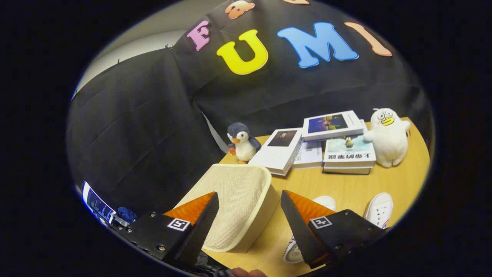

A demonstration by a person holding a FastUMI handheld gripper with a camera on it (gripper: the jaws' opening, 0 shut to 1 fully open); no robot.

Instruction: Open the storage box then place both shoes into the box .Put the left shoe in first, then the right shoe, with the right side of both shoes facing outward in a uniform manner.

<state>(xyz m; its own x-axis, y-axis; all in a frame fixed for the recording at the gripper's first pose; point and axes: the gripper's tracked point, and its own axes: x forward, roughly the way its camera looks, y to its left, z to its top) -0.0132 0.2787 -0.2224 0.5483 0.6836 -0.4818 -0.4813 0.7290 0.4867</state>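
Between the tool's (pixel 250 200) spread fingers sits the storage box (pixel 234 204) — a beige fabric box on the wooden surface (pixel 399 181), its lid closed. The fingers stand wide apart and hold nothing; one rides over the box's near left part, the other hangs just right of it, above a white shoe (pixel 324 202).

By my reading the first step is in hand: the box is not yet opened and both shoes lie outside it. The next move calls for bringing a finger to the lid's rim and lifting it, though where it hinges I cannot tell.

That shoe is mostly hidden behind the right finger, its toe pointing away toward the stacked books (pixel 348 152). The second shoe (pixel 379 209) lies further right, apart from the first, its long axis roughly parallel, toe also pointing away.
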